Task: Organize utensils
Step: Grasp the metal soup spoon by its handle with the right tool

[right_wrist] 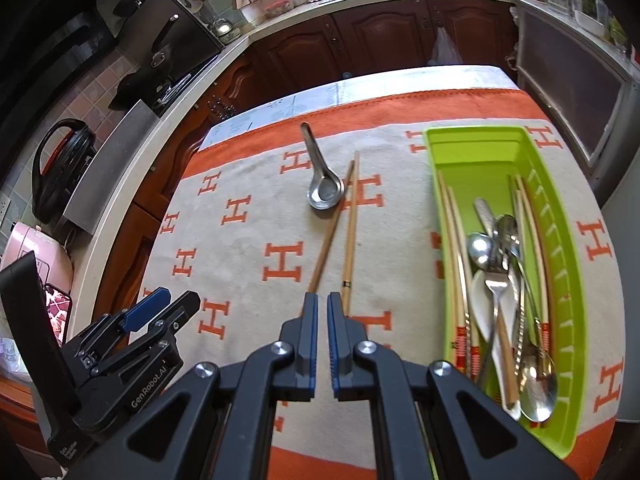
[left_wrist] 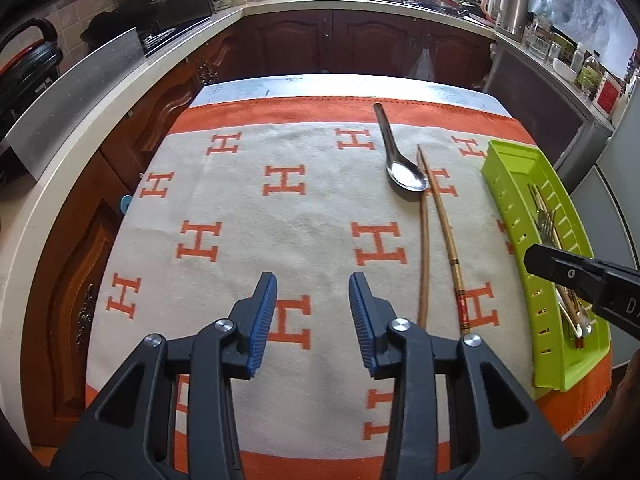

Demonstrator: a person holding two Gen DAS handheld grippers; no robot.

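A steel soup spoon (left_wrist: 400, 160) (right_wrist: 325, 184) lies on the orange-and-cream cloth, bowl toward me. Two wooden chopsticks (left_wrist: 440, 236) (right_wrist: 344, 236) lie beside it, their far tips crossing near the bowl. A green slotted tray (left_wrist: 556, 352) (right_wrist: 560, 216) on the right holds several spoons, forks and chopsticks (right_wrist: 500, 288). My left gripper (left_wrist: 313, 288) (right_wrist: 160, 304) is open and empty, low over the cloth, left of the chopsticks. My right gripper (right_wrist: 322, 300) is shut with nothing between the pads, hovering just above the near ends of the chopsticks; its side shows over the tray (left_wrist: 560, 270).
The cloth (left_wrist: 256, 208) covers a table with its far edge near dark wooden cabinets (left_wrist: 360, 44). A counter (left_wrist: 72, 152) runs along the left with a cooker and a kettle. A fridge (left_wrist: 616, 184) stands to the right of the tray.
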